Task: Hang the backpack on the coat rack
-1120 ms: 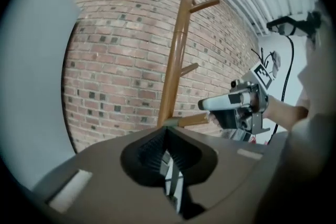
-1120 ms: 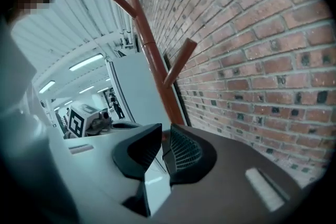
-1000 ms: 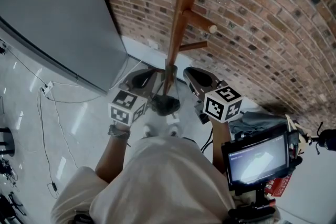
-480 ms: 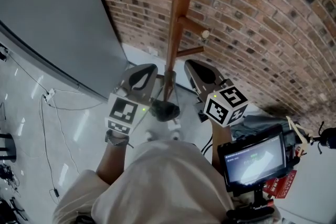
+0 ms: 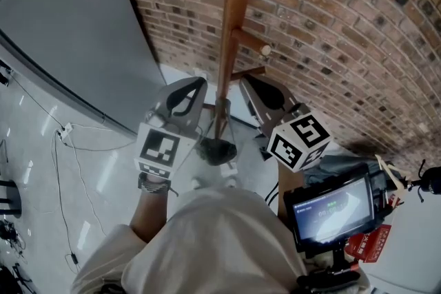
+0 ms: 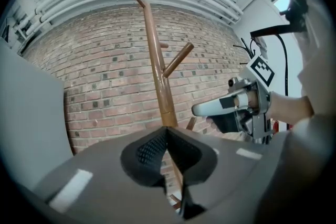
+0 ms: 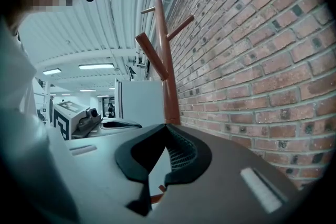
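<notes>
**A:** Both tools are up at the coat rack, one on either side of its wooden pole, with the brick wall right behind.

**B:** The left gripper has its fingers pressed together tip to tip, with nothing between them.

**A:** Same for the right gripper: fingers together and empty, just pole and bricks beyond.

**B:** The left gripper view adds the top of the rack. There's a peg angling up off the pole, and the right gripper is held level over at the right.

**A:** The right gripper view looks along the wall instead, showing ceiling lights and a white panel past the pole.

**B:** Only the head view looks down. It shows the glossy white floor with a cable, a monitor and a dark round shape at the foot of the pole.

**A:** And the backpack?

**B:** A grey-blue fabric bundle lies low on the right, half hidden by the monitor and well apart from the rack. I cannot tell whether that's it.
</notes>
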